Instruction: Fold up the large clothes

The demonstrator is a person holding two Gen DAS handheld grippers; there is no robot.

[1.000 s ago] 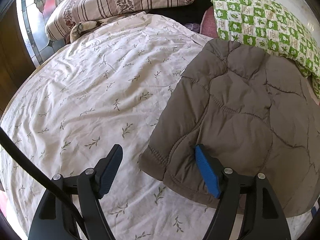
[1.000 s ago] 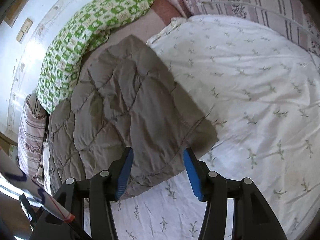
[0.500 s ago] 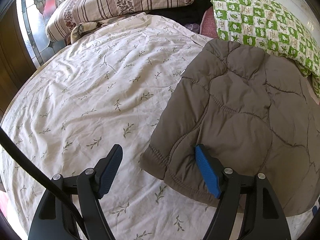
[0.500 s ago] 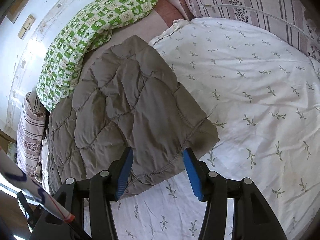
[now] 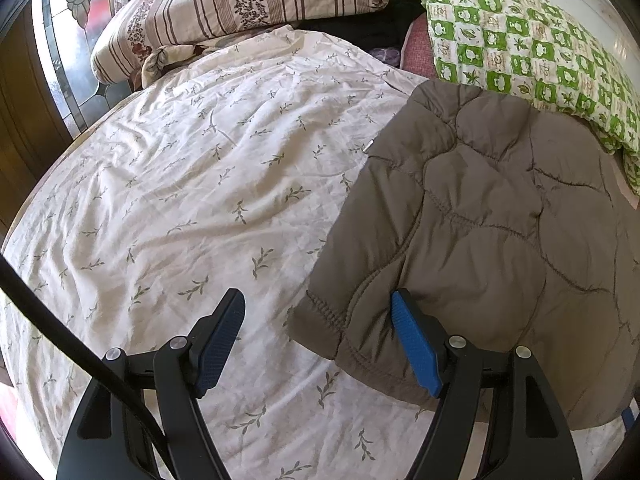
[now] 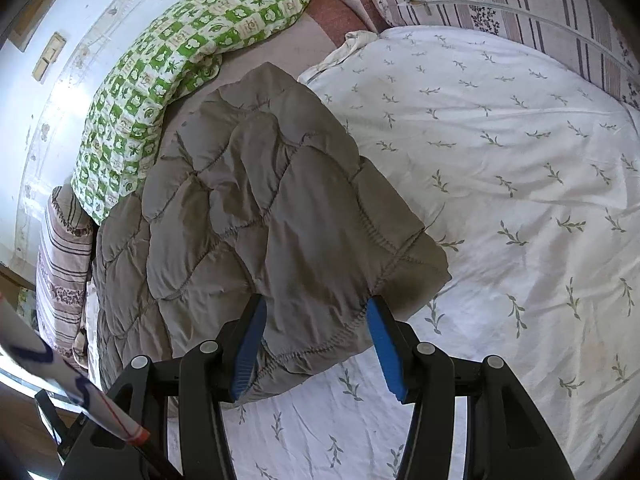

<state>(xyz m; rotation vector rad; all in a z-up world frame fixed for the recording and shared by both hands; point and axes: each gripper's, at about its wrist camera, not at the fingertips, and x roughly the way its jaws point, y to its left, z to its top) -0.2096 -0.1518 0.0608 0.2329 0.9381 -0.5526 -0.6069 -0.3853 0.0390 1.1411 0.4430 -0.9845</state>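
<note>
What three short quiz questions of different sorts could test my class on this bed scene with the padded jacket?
1. True or false: the brown quilted jacket is clamped in the right tongs.
2. Which lies beside the jacket? A green checked pillow; B a towel; C a basket.
3. Fill in: the leaf-print sheet under the left tongs is ____ in colour.

Key: 1 false, they stand open over it; 2 A; 3 white.

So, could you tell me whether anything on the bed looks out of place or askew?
Nothing stands out. The folded quilted jacket lies flat on the leaf-print sheet, its far edge by the green checked pillow.
</note>
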